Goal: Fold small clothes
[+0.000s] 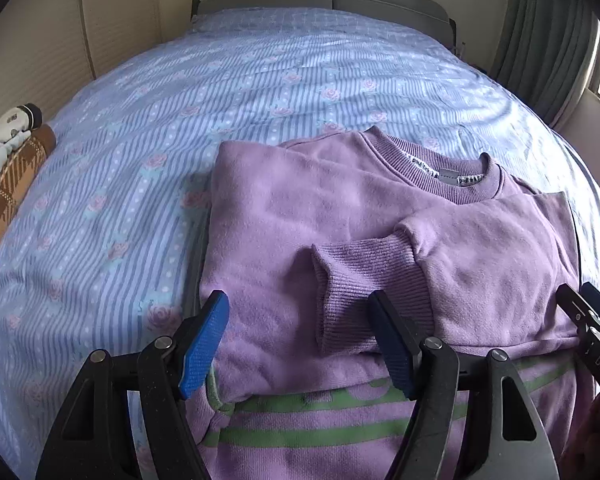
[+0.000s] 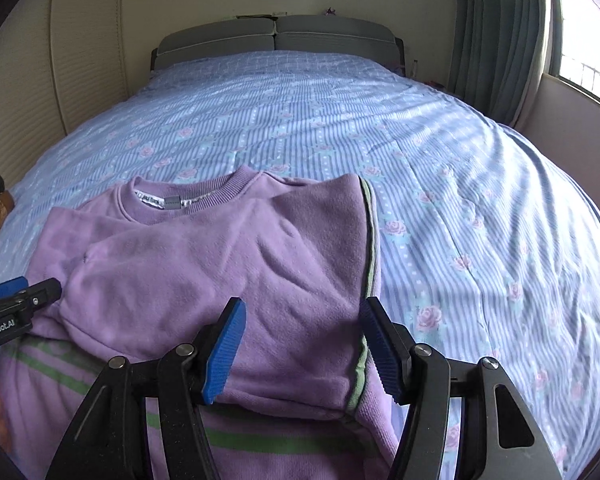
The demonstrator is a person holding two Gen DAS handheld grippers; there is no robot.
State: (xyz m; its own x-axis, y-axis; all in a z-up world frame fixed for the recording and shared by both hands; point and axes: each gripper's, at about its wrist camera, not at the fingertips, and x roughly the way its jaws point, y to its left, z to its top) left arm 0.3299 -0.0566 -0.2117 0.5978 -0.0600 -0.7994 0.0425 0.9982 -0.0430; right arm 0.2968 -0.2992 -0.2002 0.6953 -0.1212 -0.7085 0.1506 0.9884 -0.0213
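While both hand-held grippers gape, lilac sweatshirt (image 1: 284,216) on bed (image 1: 260,80), beneath them

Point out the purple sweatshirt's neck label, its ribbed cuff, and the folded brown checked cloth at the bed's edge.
neck label (image 1: 449,176), left wrist view, on the grey tag inside the collar
ribbed cuff (image 1: 364,288), left wrist view, middle of the ribbing
brown checked cloth (image 1: 10,196), left wrist view, on its checked top face

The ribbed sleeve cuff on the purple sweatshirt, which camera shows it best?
The left wrist view: the ribbed cuff lies folded across the purple sweatshirt, in full view. The right wrist view shows only smooth sleeve fabric; the cuff itself is not visible there.
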